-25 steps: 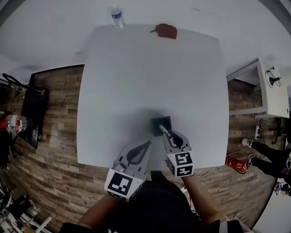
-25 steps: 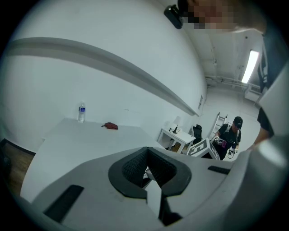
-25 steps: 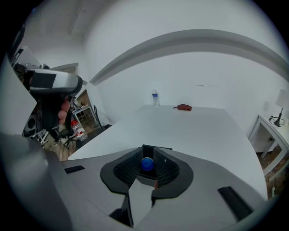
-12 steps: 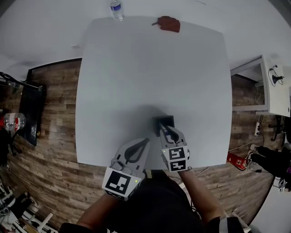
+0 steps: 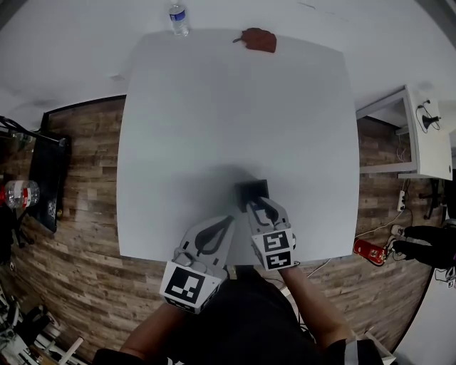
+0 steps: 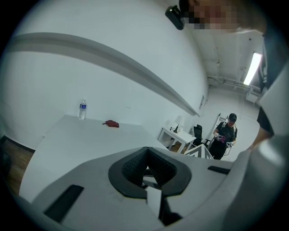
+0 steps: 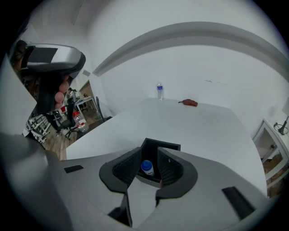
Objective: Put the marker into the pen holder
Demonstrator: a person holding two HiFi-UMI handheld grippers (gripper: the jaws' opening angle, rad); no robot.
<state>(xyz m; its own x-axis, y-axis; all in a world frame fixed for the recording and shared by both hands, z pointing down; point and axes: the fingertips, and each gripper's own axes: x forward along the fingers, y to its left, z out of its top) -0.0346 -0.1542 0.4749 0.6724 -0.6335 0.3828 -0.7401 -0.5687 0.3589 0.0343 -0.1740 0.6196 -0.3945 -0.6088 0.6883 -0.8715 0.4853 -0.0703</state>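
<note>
A black square pen holder (image 5: pixel 251 189) stands near the front edge of the white table (image 5: pixel 235 107). My right gripper (image 5: pixel 258 203) hangs right over it, open, with its tips on either side of the holder's mouth. In the right gripper view the marker (image 7: pixel 146 167), white with a blue cap, stands inside the pen holder (image 7: pixel 162 145), with the right gripper (image 7: pixel 149 149) apart from it on both sides. The head view hides the marker. My left gripper (image 5: pixel 231 221) floats beside the right one, shut and empty; the left gripper view shows the left gripper (image 6: pixel 147 149) with its tips together.
A water bottle (image 5: pixel 178 18) and a reddish-brown cloth (image 5: pixel 258 39) lie at the table's far edge. A white side desk (image 5: pixel 427 135) stands off to the right on the wood floor. In the left gripper view a person (image 6: pixel 224 140) stands in the background.
The marker, seen slanting in the right gripper's jaws a second ago, now stands in the holder. The right gripper has moved slightly left over the holder. The left gripper has barely shifted.
</note>
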